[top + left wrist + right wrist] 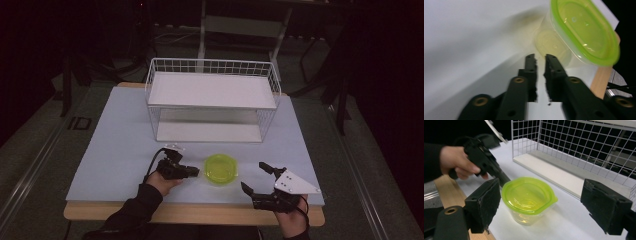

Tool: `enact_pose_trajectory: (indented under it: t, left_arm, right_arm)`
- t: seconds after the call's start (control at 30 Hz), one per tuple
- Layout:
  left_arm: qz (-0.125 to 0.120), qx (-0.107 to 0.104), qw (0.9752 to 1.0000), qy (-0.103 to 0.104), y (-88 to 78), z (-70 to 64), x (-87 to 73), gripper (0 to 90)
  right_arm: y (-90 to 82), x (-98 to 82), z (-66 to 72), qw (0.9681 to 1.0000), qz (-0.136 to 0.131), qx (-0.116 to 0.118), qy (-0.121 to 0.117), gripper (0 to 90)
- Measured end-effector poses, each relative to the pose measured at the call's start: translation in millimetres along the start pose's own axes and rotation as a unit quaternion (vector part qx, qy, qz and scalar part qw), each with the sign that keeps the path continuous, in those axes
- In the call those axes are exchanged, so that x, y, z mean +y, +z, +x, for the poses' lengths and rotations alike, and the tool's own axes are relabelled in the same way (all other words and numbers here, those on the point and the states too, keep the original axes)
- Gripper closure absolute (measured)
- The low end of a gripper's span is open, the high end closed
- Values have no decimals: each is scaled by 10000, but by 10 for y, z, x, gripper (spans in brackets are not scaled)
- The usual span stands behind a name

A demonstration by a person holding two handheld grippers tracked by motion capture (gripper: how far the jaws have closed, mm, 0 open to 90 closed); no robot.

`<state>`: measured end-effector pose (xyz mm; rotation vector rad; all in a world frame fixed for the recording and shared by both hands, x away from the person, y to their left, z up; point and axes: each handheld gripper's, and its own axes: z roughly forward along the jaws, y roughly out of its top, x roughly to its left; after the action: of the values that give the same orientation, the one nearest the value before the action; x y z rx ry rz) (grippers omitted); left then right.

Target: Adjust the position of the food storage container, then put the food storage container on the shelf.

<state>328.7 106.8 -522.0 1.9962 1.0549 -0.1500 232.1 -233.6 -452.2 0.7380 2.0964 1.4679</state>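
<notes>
Hidden or unclear: the left gripper view is blurred by motion. The left gripper's tips sit beside the container in the high view, and the angle does not show whether they touch it.

Container: clear tub with a lime-green lid, lower centre of the high view, standing on the pale table between the two grippers. In the left gripper view it fills the upper right; its far edge is cut off by the frame.

Left gripper: held level, pointing toward the container from its left. Jaws nearly together, a narrow slit between them, nothing pinched.

Right gripper: lower right of the high view, held low near the table's wooden edge. Jaws spread wide, the container framed between the pads but farther off, untouched.

Surroundings: white wire rack with two shelves, upper centre, well apart from the container.
</notes>
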Motion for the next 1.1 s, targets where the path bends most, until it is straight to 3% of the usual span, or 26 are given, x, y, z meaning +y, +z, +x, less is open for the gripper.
enact_pose_trajectory:
  t: [0.03,0.07,0.13,0.17,0.2,0.27,0.47,0.6,0.7,0.9,0.97,1.0,1.1]
  left_arm:
    - [-77,53,10000,3,-67,2,-17,736]
    - [-191,-25,9998,-1,-171,11,-41,614]
    - [-256,-25,9996,69,-240,1,-51,491]
    - [-316,-43,9994,121,-284,-12,-57,491]
    - [-462,-202,9985,219,-404,-68,-63,446]
    - [-521,-377,9973,340,-487,-134,-60,248]
    - [-744,-442,9946,572,-613,-340,-39,18]
    - [-824,-371,9925,819,-654,-461,-6,18]
    - [-1028,-320,9900,909,-690,-540,32,23]
    - [-889,-232,9931,729,-704,-657,206,58]
    - [-863,-166,9936,706,-687,-671,238,87]
    - [-839,-92,9941,683,-667,-685,266,87]
    - [-646,-12,9966,513,-520,-697,358,139]
  right_arm:
    - [4,-2,-2,10000,14,-16,-12,160]
    - [11,-2,-5,10000,48,-20,23,157]
    - [14,3,-5,10000,60,-32,11,152]
    - [14,3,-5,10000,60,-32,11,152]
    - [13,7,-4,10000,73,-37,-2,152]
    - [12,30,11,10000,93,-15,-18,152]
    - [6,127,37,9997,231,66,70,152]
    - [0,185,12,9996,286,6,7,135]
    - [8,221,-37,9991,403,-105,59,132]
    - [23,318,-181,9967,697,-297,282,134]
    - [36,358,-233,9959,729,-180,509,130]
    - [36,358,-233,9959,729,-180,509,130]
    - [108,382,-323,9924,806,-8,931,130]
